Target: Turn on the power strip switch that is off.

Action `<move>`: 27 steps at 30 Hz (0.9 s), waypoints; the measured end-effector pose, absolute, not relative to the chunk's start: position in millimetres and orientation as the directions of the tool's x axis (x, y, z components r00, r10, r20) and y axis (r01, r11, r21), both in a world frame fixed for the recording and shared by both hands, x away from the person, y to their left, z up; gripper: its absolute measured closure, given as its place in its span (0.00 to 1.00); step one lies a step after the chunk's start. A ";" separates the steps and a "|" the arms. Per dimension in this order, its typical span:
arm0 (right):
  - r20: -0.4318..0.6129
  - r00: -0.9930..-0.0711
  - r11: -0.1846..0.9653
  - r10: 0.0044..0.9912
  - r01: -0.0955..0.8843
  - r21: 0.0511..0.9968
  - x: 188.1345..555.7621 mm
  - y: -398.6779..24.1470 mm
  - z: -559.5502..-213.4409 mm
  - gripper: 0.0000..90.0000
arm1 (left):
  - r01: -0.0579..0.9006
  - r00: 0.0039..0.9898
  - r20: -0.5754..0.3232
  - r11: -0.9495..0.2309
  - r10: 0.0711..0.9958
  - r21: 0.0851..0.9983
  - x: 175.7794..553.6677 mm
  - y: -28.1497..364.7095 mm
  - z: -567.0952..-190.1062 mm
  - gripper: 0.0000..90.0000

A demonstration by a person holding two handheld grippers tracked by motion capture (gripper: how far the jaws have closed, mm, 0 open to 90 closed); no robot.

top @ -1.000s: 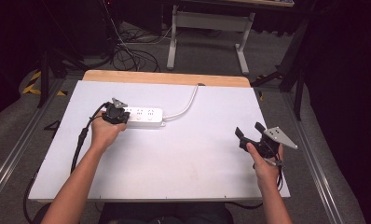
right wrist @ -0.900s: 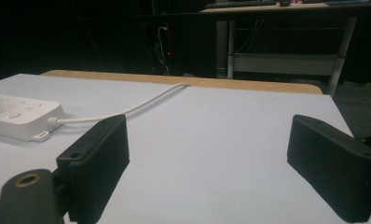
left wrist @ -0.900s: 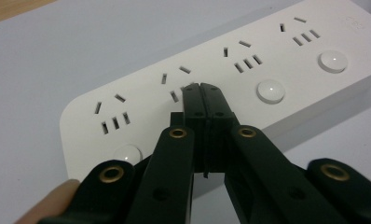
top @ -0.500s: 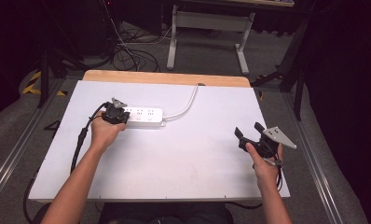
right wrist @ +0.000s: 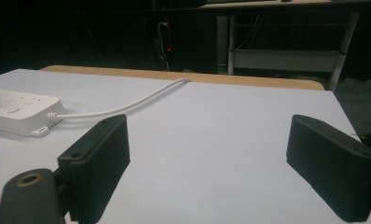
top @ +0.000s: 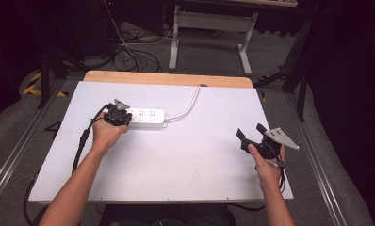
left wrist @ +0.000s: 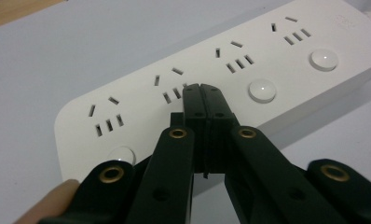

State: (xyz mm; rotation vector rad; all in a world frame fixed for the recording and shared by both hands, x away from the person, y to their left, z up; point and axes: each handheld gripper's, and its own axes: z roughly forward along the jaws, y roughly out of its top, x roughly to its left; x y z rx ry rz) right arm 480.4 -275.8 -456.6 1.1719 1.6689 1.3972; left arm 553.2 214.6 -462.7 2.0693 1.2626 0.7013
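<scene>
Two grippers | left gripper (left wrist: 201, 91) clenched over power strip (top: 146, 117) | right gripper (top: 252, 133) released, table (top: 185, 169)

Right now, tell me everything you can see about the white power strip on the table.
The power strip is a long white bar, plastic by its look, lying flat toward the table's far left. Its top carries a row of sockets, each with a round white button beside it. Nothing is plugged in. A white cord leaves its right end and curves to the table's far edge. The left gripper, jaws closed together, sits over its left end; whether it touches is unclear.
</scene>
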 end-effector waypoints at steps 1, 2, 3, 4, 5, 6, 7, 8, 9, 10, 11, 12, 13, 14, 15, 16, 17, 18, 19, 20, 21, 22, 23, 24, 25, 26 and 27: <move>0.060 -0.383 0.028 0.922 0.221 0.975 480.5 -275.8 -456.6 0.15 | 0.586 0.407 0.124 -0.363 0.905 0.725 553.4 214.0 -462.4 1.00; 0.060 -0.383 0.029 0.922 0.221 0.975 480.5 -275.8 -456.7 0.15 | 0.585 0.406 0.124 -0.362 0.905 0.725 553.4 214.0 -462.5 1.00; 0.059 -0.383 0.029 0.922 0.221 0.975 480.6 -275.9 -456.8 0.15 | 0.585 0.403 0.124 -0.360 0.907 0.727 553.4 213.8 -462.7 1.00; 0.061 -0.381 0.027 0.923 0.222 0.975 480.7 -275.9 -456.9 0.15 | 0.577 0.405 0.143 -0.373 0.903 0.727 553.9 214.1 -462.6 1.00; 0.062 -0.380 0.026 0.923 0.222 0.975 480.8 -276.1 -457.0 0.15 | 0.575 0.405 0.151 -0.379 0.902 0.725 554.0 213.9 -462.5 1.00; 0.060 -0.382 0.028 0.922 0.222 0.975 480.9 -276.4 -457.1 0.15 | 0.580 0.403 0.141 -0.371 0.904 0.725 553.7 213.5 -462.7 1.00; 0.061 -0.382 0.028 0.922 0.223 0.975 481.0 -276.5 -457.2 0.15 | 0.581 0.400 0.135 -0.365 0.906 0.727 553.6 213.4 -462.9 1.00; 0.062 -0.381 0.026 0.922 0.222 0.975 481.0 -276.6 -457.2 0.15 | 0.578 0.400 0.141 -0.368 0.906 0.728 553.8 213.8 -462.8 1.00; 0.063 -0.382 0.025 0.922 0.222 0.975 480.9 -276.6 -457.1 0.15 | 0.583 0.397 0.129 -0.358 0.909 0.729 553.4 213.3 -463.2 1.00; 0.064 -0.382 0.024 0.922 0.222 0.975 480.8 -276.6 -457.0 0.15 | 0.583 0.393 0.127 -0.353 0.911 0.732 553.2 213.3 -463.2 1.00; 0.065 -0.382 0.023 0.922 0.222 0.975 480.7 -276.6 -457.0 0.15 | 0.578 0.390 0.131 -0.353 0.911 0.735 553.3 214.0 -463.0 1.00; 0.066 -0.382 0.022 0.922 0.222 0.975 480.6 -276.6 -456.9 0.15 | 0.579 0.382 0.123 -0.341 0.916 0.740 553.3 215.0 -462.7 1.00; 0.065 -0.381 0.023 0.922 0.222 0.975 480.7 -276.6 -457.0 0.15 | 0.577 0.375 0.113 -0.327 0.920 0.749 553.2 216.7 -462.7 1.00; 0.064 -0.381 0.024 0.922 0.222 0.975 480.8 -276.7 -457.0 0.15 | 0.578 0.369 0.106 -0.317 0.924 0.752 552.8 218.8 -463.0 1.00; 0.064 -0.381 0.025 0.922 0.222 0.975 480.9 -276.7 -457.1 0.15 | 0.572 0.371 0.099 -0.311 0.924 0.759 552.8 221.5 -463.7 1.00; 0.063 -0.380 0.025 0.923 0.222 0.975 481.0 -276.6 -457.1 0.15 | 0.567 0.369 0.088 -0.299 0.925 0.768 552.5 224.5 -464.2 0.99; 0.063 -0.381 0.025 0.922 0.222 0.975 481.2 -276.7 -457.1 0.15 | 0.560 0.361 0.077 -0.282 0.930 0.779 551.6 227.5 -463.9 0.99; 0.064 -0.381 0.025 0.922 0.223 0.975 481.3 -276.6 -457.1 0.15 | 0.553 0.354 0.063 -0.263 0.933 0.791 550.6 230.3 -462.9 0.99; 0.062 -0.381 0.026 0.923 0.223 0.974 481.4 -276.8 -457.1 0.15 | 0.538 0.345 0.053 -0.243 0.937 0.807 549.5 233.0 -461.1 0.99; 0.063 -0.381 0.026 0.922 0.223 0.974 481.5 -276.8 -457.1 0.15 | 0.521 0.341 0.039 -0.223 0.939 0.824 548.3 235.5 -459.1 0.99; 0.063 -0.381 0.026 0.922 0.224 0.974 481.6 -276.8 -457.1 0.15 | 0.507 0.337 0.027 -0.206 0.941 0.837 546.4 237.5 -456.6 0.99; 0.062 -0.381 0.027 0.922 0.224 0.974 481.6 -276.8 -457.2 0.15 | 0.495 0.338 0.016 -0.192 0.941 0.848 543.8 238.5 -453.9 0.99; 0.062 -0.381 0.027 0.923 0.225 0.974 481.7 -276.8 -457.2 0.15 | 0.477 0.336 0.016 -0.184 0.942 0.860 540.4 239.3 -450.7 0.99; 0.063 -0.380 0.026 0.923 0.226 0.974 481.7 -276.6 -457.2 0.15 | 0.459 0.337 0.006 -0.170 0.941 0.872 536.0 240.0 -447.3 0.99; 0.062 -0.381 0.028 0.923 0.226 0.974 481.7 -276.6 -457.2 0.15 | 0.441 0.339 -0.004 -0.155 0.941 0.884 531.1 240.8 -443.9 0.99; 0.062 -0.380 0.027 0.923 0.225 0.974 481.7 -276.4 -456.8 0.16 | 0.419 0.338 -0.008 -0.143 0.941 0.897 526.0 241.4 -440.6 0.98; 0.062 -0.380 0.027 0.923 0.225 0.974 481.7 -276.4 -456.8 0.16 | 0.399 0.341 -0.010 -0.135 0.940 0.907 521.1 241.4 -437.8 0.98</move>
